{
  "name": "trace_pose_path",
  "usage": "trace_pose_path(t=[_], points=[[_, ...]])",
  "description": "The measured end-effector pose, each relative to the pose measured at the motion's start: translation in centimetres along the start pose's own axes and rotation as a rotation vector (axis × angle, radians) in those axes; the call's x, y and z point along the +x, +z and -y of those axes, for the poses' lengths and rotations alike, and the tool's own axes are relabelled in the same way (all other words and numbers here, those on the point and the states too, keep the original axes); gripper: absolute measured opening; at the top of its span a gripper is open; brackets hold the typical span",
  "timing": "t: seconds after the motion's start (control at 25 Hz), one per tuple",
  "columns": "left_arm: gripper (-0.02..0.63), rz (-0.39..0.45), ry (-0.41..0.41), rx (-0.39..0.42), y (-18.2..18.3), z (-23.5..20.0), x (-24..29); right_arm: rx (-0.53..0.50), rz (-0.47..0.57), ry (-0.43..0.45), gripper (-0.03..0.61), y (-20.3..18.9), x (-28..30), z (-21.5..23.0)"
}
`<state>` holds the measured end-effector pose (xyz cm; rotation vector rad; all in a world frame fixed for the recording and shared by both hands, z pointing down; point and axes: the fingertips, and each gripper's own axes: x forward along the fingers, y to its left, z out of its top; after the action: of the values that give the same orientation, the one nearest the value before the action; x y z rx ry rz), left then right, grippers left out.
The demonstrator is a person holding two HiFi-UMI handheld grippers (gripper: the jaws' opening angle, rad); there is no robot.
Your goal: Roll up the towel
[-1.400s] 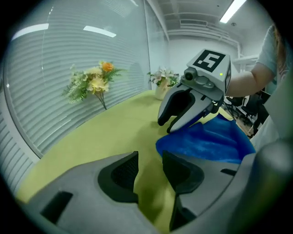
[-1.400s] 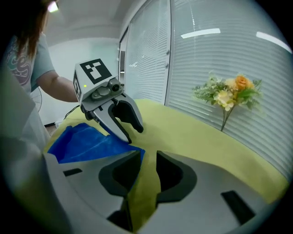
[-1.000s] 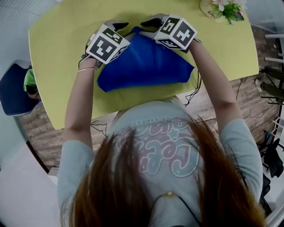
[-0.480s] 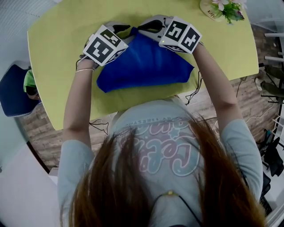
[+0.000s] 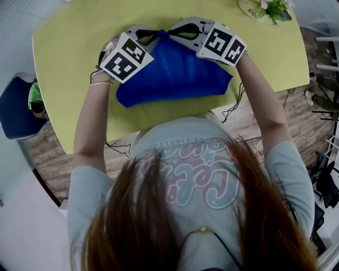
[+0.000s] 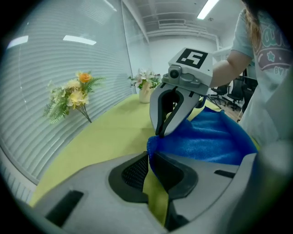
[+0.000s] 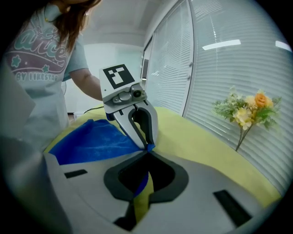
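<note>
A blue towel (image 5: 175, 71) lies on the yellow-green table (image 5: 74, 63), with its far edge gathered to a peak. Both grippers meet at that peak, tip to tip. My left gripper (image 5: 157, 36) has just been closing its jaws, and the towel's edge (image 6: 215, 141) now sits pinched between them. My right gripper (image 5: 170, 33) is shut on the same peak, a blue corner showing between its pads (image 7: 147, 153). In the left gripper view the right gripper (image 6: 160, 133) stands just beyond my own jaws (image 6: 149, 154). The right gripper view shows the left gripper (image 7: 149, 146) facing it, with the towel (image 7: 91, 139) spreading away behind.
A vase of flowers (image 5: 265, 9) stands at the table's far right corner. A spray of flowers (image 6: 75, 93) leans by the window blinds. A dark blue chair (image 5: 16, 108) sits left of the table. Cables hang off the table's near edge.
Both grippers have shifted a little toward the far side of the table and drawn closer together. The towel's far edge has risen with them into a tauter peak.
</note>
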<state>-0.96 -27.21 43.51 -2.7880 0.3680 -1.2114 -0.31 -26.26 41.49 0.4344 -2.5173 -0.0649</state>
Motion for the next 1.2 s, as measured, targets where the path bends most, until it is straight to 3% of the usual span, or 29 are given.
trace_pose_path(t=[0.2,0.4,0.56,0.64,0.72,0.8,0.92,1.08,1.2], points=[[0.043,-0.017,0.054,0.145,-0.6,0.7,-0.5,-0.062,-0.063,0.0,0.012,-1.0,0.3,-0.8],[0.041,0.028,0.003,0.168,-0.8,1.4,-1.6,-0.155,-0.09,0.012,0.012,-0.8,0.2,-2.0],[0.041,-0.032,0.042,0.217,-1.9,0.4,-2.2,-0.236,-0.14,0.04,0.012,-1.5,0.2,-3.2],[0.041,-0.03,0.044,0.189,-1.8,0.0,-2.4,-0.273,-0.146,0.05,0.012,-1.5,0.1,-3.6],[0.041,0.006,0.017,0.134,-0.7,0.2,-2.5,-0.3,-0.14,0.062,0.012,-1.2,-0.2,-4.2],[0.043,0.031,-0.065,0.103,0.3,1.4,-2.2,-0.327,-0.14,0.065,0.012,-1.2,-0.4,-4.6],[0.065,-0.013,-0.17,0.173,0.2,3.6,-1.0,-0.361,-0.156,0.067,0.012,-1.5,-0.4,-5.0],[0.084,-0.041,-0.171,0.239,-0.2,3.8,0.0,-0.369,-0.147,0.062,0.012,-1.3,-0.5,-5.3],[0.037,-0.021,-0.121,0.26,0.1,2.9,0.0,-0.368,-0.148,0.019,0.012,-1.5,-0.4,-4.4]])
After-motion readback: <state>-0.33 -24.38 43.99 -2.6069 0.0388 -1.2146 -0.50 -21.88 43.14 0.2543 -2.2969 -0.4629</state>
